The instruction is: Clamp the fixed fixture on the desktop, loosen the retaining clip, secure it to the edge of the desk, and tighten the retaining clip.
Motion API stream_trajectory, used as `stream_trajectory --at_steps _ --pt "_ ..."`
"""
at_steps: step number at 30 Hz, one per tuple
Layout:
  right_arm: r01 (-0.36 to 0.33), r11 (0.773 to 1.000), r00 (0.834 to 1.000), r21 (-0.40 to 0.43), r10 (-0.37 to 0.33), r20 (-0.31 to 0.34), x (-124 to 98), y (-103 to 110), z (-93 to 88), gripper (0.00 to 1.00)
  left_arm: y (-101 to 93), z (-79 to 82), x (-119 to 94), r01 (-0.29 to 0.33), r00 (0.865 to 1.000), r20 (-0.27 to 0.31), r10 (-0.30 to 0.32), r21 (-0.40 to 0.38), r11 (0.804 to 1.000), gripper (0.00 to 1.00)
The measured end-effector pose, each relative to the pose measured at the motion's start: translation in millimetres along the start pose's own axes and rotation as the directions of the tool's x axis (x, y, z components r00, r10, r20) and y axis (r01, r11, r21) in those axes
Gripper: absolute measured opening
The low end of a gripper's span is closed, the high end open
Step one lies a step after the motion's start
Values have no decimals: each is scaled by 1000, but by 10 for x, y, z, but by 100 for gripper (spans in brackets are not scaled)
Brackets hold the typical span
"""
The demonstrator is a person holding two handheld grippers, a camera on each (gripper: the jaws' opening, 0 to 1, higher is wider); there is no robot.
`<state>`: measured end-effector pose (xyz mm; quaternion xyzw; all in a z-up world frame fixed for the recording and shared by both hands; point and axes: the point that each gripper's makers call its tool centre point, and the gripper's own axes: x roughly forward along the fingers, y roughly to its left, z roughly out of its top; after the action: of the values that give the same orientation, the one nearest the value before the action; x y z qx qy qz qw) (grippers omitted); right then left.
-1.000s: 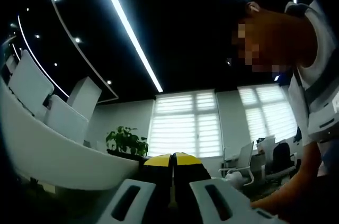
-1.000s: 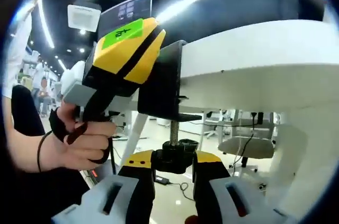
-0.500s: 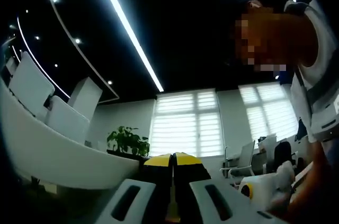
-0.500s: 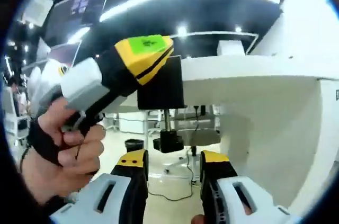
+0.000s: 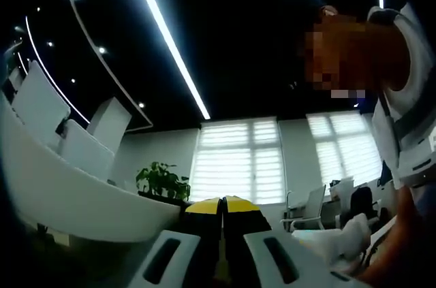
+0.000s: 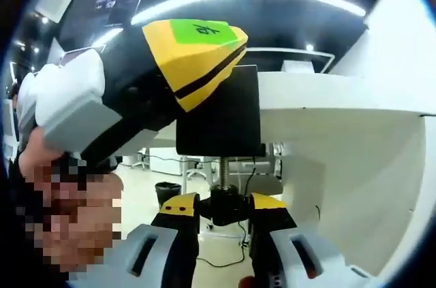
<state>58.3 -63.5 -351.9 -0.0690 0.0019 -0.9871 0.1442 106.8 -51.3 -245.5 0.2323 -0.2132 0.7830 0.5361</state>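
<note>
A black clamp fixture (image 6: 221, 114) sits against the edge of the white desk (image 6: 327, 118). Its threaded screw (image 6: 223, 169) hangs below, ending in a black knob (image 6: 225, 198). My right gripper (image 6: 225, 208) is shut on that knob, one yellow-tipped jaw on each side. Coming in from the left, my left gripper (image 6: 228, 56), held by a hand (image 6: 41, 158), has its yellow tips against the fixture's top corner. In the left gripper view, the left gripper (image 5: 222, 201) points up toward the ceiling, its jaws pressed together.
The desk's curved white edge (image 5: 68, 199) runs along the left, with white partitions (image 5: 41, 107) on it. A person (image 5: 402, 97) leans in at the right. A plant (image 5: 162, 180) and office chairs (image 5: 313, 203) stand by the windows. Under the desk are cables and a bin (image 6: 165, 193).
Half a second ago my right gripper stood open and back from the knob; it has moved in and shut on it. The left gripper view has barely shifted.
</note>
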Motion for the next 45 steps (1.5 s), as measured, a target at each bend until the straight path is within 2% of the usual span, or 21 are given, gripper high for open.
stream_trajectory --at_steps 4,8,11,15,18,22,24,26,29,30,31,32,35,36,37,38,39,40,41,43,45 --pt "-43 999 999 0 43 18 11 1 4 27 -1 -3 2 -1 1000 -3 1 5 1000 2" --pt "-161 987 986 11 161 53 2 41 26 27 7 6 -10 -5 1000 8 5 -3 1000 2" --pt "-258 966 965 23 256 64 83 58 -7 27 7 10 -10 -4 1000 10 4 -5 1000 2" --pt "-423 904 905 67 419 70 110 115 -14 27 7 13 -8 -4 1000 9 4 -6 1000 2" --pt "-498 860 867 109 495 58 125 126 -30 27 7 11 -8 -3 1000 12 3 -5 1000 2" --pt "-539 837 842 98 536 54 143 130 -30 27 2 11 -10 0 1000 13 0 -8 1000 2" --pt "-549 831 836 93 546 53 130 145 -29 27 2 11 -11 1 1000 13 -1 -10 1000 2" --pt "-526 849 850 44 524 56 108 131 -30 27 1 8 -10 2 1000 12 -2 -10 1000 2" --pt "-433 901 901 24 432 32 80 40 -84 36 -2 6 -9 3 1000 11 -3 -8 1000 2" --pt "-387 921 922 41 385 37 44 1 -89 38 -3 4 -9 3 1000 9 -3 -6 1000 2" --pt "-358 932 934 53 356 40 25 -26 -90 38 -4 4 -9 3 1000 9 -3 -5 1000 2" --pt "-293 954 956 71 290 42 -21 -84 -89 38 -4 3 -9 2 1000 9 -2 -5 1000 2" --pt "-145 982 989 117 143 28 -134 -149 -81 37 -4 4 -10 3 1000 12 -3 -9 1000 2" --pt "-120 984 993 129 117 28 -172 -114 -63 37 -2 4 -10 2 1000 11 -2 -10 1000 2" --pt "-63 989 998 134 62 13 -203 -115 -69 37 -3 3 -10 2 1000 10 -2 -9 1000 2" --pt "52 986 998 159 -49 -25 -264 -174 -120 38 -3 3 -10 1 1000 10 -1 -9 1000 2" --pt "59 991 998 118 -58 -13 -300 -99 -112 36 -3 4 -9 0 1000 11 0 -10 1000 2" --pt "48 999 999 18 -47 -20 -320 9 -132 36 -3 5 -9 -1 1000 12 1 -10 1000 2" --pt "65 997 997 -43 -67 -29 -339 67 -150 37 -3 6 -8 -2 1000 13 3 -11 1000 2" --pt "57 994 998 -93 -59 -28 -309 186 -138 37 -6 3 -7 -5 1000 10 5 -4 1000 2" --pt "85 993 996 -78 -87 -22 -255 151 -98 38 -4 5 -10 -8 1000 10 8 0 1000 2"
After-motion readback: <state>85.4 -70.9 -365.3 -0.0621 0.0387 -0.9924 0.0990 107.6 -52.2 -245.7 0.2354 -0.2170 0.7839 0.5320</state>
